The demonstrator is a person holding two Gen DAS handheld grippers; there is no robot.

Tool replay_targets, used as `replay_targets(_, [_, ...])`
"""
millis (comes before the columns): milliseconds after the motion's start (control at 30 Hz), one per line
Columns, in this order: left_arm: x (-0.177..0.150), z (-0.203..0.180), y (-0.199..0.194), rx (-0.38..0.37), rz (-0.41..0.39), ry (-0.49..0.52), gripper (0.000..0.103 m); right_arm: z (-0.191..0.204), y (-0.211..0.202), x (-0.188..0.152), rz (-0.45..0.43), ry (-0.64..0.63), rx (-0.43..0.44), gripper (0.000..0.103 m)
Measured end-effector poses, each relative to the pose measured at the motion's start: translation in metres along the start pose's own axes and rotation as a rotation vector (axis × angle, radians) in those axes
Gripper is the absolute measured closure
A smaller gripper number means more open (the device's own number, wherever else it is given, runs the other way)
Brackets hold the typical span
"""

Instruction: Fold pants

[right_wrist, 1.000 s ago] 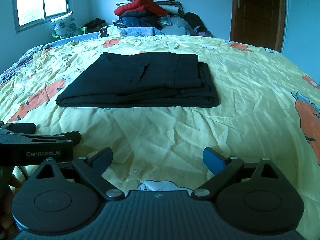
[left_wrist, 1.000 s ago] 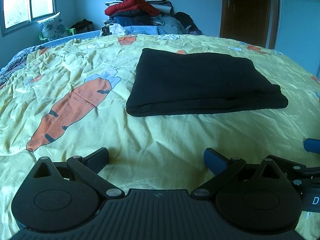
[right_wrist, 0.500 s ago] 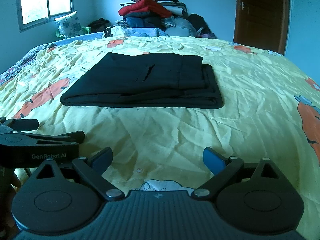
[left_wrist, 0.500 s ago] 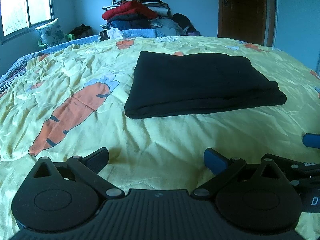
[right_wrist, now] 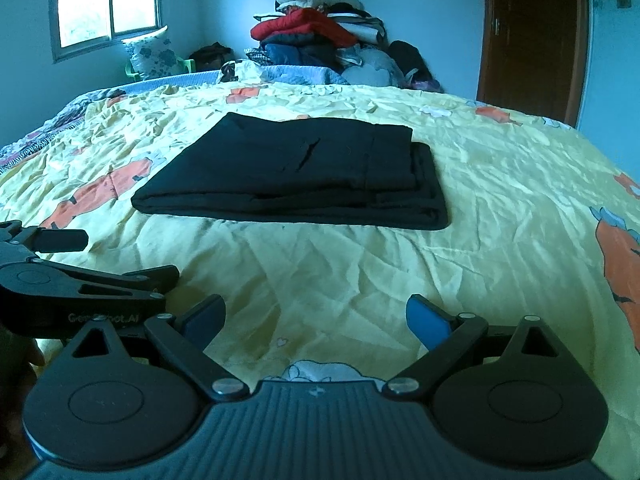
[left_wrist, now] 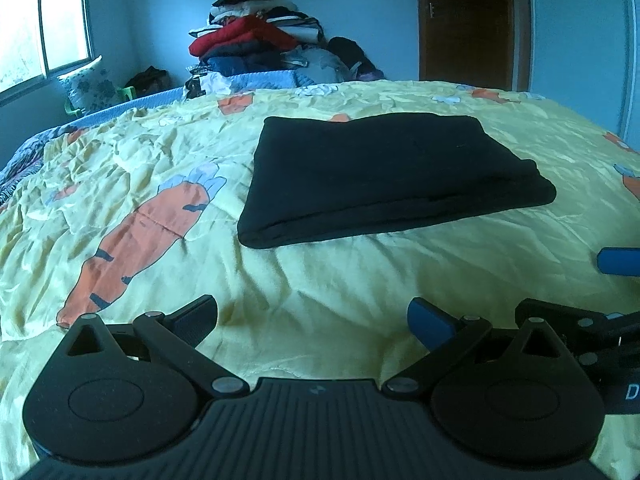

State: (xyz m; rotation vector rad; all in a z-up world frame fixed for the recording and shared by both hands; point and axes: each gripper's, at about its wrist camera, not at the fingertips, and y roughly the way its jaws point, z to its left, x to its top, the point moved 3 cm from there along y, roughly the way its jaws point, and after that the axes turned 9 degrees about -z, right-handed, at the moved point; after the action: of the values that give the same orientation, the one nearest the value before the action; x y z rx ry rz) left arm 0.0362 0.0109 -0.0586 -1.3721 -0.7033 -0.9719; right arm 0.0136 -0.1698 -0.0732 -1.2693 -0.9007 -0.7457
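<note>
Two grippers sit low at the near edge of the bed, both spread wide and holding nothing. Your left gripper [left_wrist: 312, 316] hovers over bare yellow quilt [left_wrist: 320, 280]; your right gripper [right_wrist: 316, 316] does the same just beside it, with the left unit visible at its 9 o'clock.

Beyond them, well apart from either set of fingers, the black pants [left_wrist: 384, 176] lie flat on the quilt as a compact folded rectangle — long axis running across your view, 9 to 3 o'clock. From the left gripper the bundle sits at about 1 o'clock; from the right gripper the pants [right_wrist: 304, 172] lie at about 11 to 12 o'clock. Neither hand is clearly nearer.

Judgement: the fold appears complete, layers stacked, edges roughly aligned. Farther off, at 12 o'clock, a clothes pile [left_wrist: 260, 40] stands against the wall.
</note>
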Motion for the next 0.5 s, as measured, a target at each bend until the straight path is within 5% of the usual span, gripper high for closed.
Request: replay_targets(500, [0.004,0.012,0.001,-0.024,0.006,-0.048,0.000,0.004,-0.006,0.002,-0.009,-0.039,0.053,0.005])
